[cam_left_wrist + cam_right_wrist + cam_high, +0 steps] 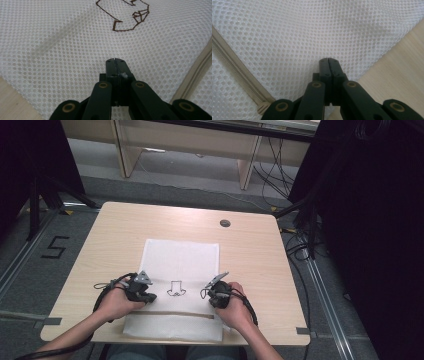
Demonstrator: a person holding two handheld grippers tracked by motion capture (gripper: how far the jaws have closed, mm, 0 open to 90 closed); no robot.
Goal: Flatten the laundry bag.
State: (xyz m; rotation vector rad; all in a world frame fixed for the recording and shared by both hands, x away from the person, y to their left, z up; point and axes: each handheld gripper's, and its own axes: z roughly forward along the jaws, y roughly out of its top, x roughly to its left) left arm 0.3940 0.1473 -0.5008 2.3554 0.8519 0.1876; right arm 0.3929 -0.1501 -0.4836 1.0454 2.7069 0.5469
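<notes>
We see a white mesh bag (180,265) lying flat in the middle of the wooden table (250,250), its beige zipper (180,314) running left to right near the near edge and a small brown design (175,290) stitched just beyond it. Our left gripper (150,298) and right gripper (212,296) sit low over the bag on either side of that design, each with its jaws pressed together and nothing visibly caught between them. Both forearms reach in from the near edge, with the left hand (116,302) and right hand (237,307) wrapped around the handles.
</notes>
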